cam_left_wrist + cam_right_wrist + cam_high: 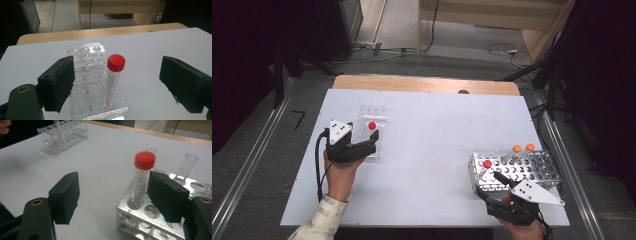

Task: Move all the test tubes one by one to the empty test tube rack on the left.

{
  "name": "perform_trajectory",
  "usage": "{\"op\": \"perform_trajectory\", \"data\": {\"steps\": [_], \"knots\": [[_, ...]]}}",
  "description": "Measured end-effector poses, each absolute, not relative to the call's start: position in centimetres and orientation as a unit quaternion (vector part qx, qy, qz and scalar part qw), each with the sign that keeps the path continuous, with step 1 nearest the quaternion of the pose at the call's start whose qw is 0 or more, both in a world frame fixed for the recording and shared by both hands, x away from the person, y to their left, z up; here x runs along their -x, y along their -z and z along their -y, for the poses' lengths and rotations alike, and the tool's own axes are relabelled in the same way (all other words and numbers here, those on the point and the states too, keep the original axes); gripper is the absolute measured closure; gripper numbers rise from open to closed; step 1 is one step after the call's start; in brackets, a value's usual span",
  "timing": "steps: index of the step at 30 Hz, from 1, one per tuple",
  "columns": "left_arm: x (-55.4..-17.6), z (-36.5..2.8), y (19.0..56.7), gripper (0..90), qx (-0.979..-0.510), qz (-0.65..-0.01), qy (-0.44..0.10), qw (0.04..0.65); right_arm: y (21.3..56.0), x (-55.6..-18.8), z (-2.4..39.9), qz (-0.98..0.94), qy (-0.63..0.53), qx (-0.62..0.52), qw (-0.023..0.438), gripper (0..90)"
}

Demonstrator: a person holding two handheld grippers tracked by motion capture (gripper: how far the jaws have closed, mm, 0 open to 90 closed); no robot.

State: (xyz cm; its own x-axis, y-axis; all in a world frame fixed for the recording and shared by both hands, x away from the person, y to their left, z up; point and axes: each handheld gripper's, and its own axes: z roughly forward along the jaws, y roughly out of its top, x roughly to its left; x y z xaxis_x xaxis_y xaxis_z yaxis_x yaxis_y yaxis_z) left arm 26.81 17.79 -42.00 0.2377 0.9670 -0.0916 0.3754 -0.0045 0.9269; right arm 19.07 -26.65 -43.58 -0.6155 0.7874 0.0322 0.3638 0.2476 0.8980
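Left gripper (371,141) sits at the near end of the clear rack (373,116) on the left part of the white table (432,130), jaws wide open, holding nothing. In the left gripper view the gripper (117,82) has its jaws spread either side of a red-capped tube (114,77) that stands upright in a near-corner hole of the clear rack (85,53); neither pad touches the tube, clear gap on both sides. In the high view that tube's cap (372,125) shows in the rack just ahead of the jaw tips. Right gripper (499,181) is at the near right of the table, against the near edge of the metal rack (542,165), jaws open and empty. In the right gripper view the gripper (113,192) points at the rack's corner; a second red-capped tube (142,177) stands upright in a corner hole of the metal rack (130,220), just beside the right jaw's pad, whether touching I cannot tell, left jaw well apart from it. Two orange-capped tubes (523,150) stand at the far side of the metal rack, along with some uncapped clear tubes (186,166). The clear rack also shows far off in the right gripper view, blurred.
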Motion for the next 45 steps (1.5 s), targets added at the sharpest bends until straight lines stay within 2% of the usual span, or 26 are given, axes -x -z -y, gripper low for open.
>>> {"op": "perform_trajectory", "data": {"steps": [6,20,30,45], "knots": [[-26.8,-17.8,41.9,13.3,-0.632,-0.529,-0.318,0.468,44.5,-20.4,26.9,-0.755,-0.473,-0.395,0.226,26.3],[-26.8,-17.4,42.0,13.8,-0.641,-0.525,-0.321,0.458,45.9,-22.6,26.5,-0.745,-0.466,-0.411,0.243,56.1],[-26.7,-17.5,41.9,13.9,-0.641,-0.525,-0.320,0.460,46.3,-23.2,26.3,-0.745,-0.461,-0.412,0.251,70.5],[-26.6,-17.5,41.8,14.0,-0.640,-0.524,-0.323,0.460,42.7,-21.8,26.3,-0.726,-0.489,-0.387,0.291,71.4]]}}
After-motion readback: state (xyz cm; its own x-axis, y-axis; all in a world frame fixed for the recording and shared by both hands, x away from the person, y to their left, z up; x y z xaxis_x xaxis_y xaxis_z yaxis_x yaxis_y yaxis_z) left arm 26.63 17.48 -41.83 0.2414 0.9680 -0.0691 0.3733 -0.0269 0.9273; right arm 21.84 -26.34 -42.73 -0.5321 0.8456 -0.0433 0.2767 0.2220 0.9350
